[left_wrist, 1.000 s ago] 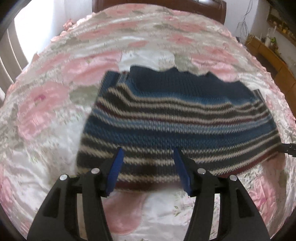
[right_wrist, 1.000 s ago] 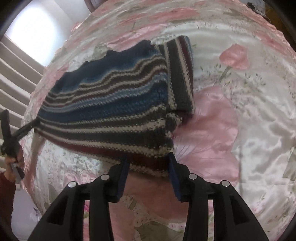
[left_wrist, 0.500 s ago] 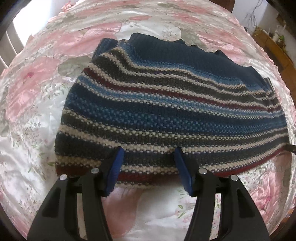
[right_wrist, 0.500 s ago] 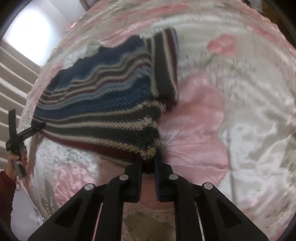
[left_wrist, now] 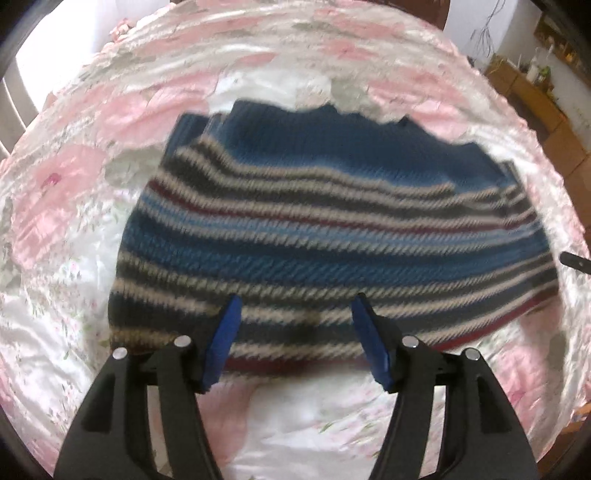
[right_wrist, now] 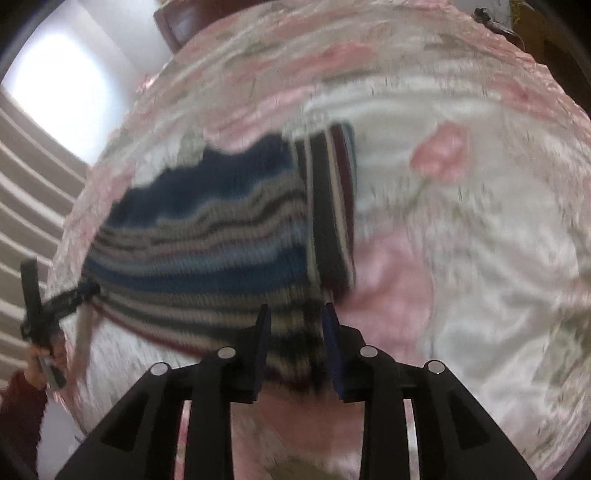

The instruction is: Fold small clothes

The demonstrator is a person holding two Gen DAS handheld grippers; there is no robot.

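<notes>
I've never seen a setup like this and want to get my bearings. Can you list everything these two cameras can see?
Striped sweater: one, knitted in navy, blue, cream and dark red, lying on the bed with its right side folded over.
Bedspread: one, shiny white with pink flowers, covering the bed under the sweater.
Headboard: one, dark brown wood, at the far end of the bed.
Shelf with small items: one, brown wood, by the wall on the right; items too small to name.
Left gripper: one, black with blue pads, open over the sweater's near hem.
Right gripper: one, black with blue pads, around the sweater's corner, grip unclear.
Hand: one, dark red sleeve, holding the left gripper.
</notes>
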